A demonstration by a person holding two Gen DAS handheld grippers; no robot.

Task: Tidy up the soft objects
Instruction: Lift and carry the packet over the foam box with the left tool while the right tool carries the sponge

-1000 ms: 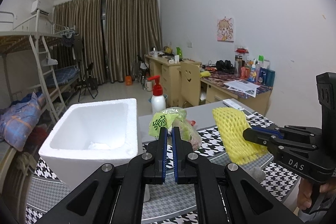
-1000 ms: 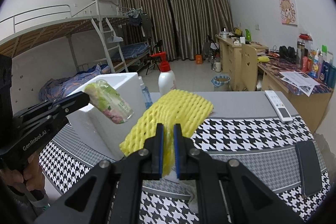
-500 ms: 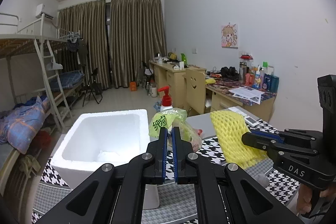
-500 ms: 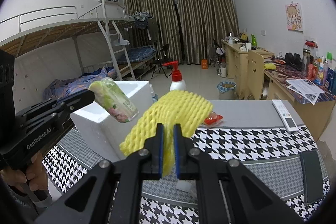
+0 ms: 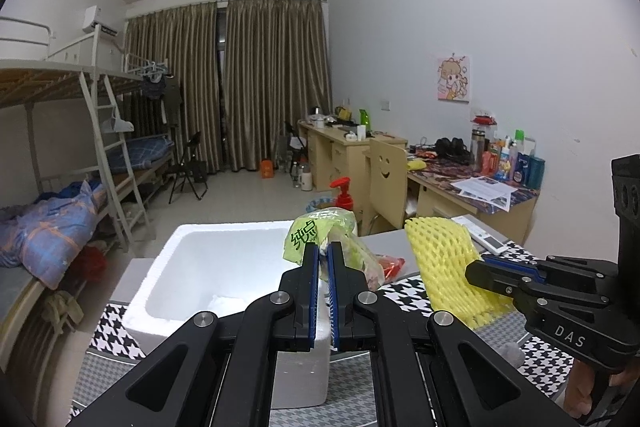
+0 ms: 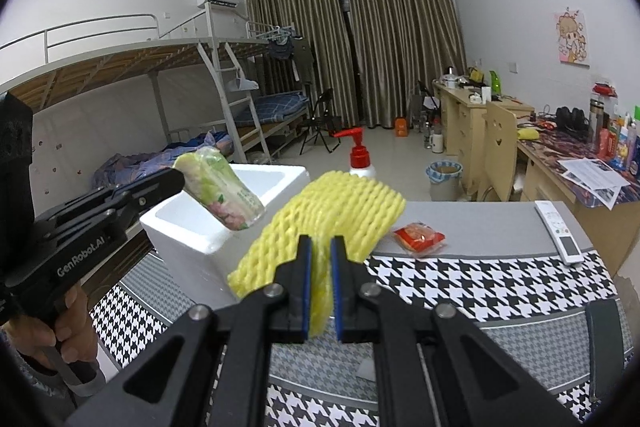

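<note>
From the left wrist view, the left gripper was pinched narrow on the top of a green plastic packet, carried in the air just past the right rim of the white foam box, probably so it could drop inside. The box stood toward the left edge of the houndstooth table. The right gripper showed at the side, clamped on the yellow foam net.

From the right wrist view, the right gripper squeezed the yellow foam net between its blue pads, lifted clear of the table. A red snack packet lay near the far edge, likely next to be sorted.
</note>
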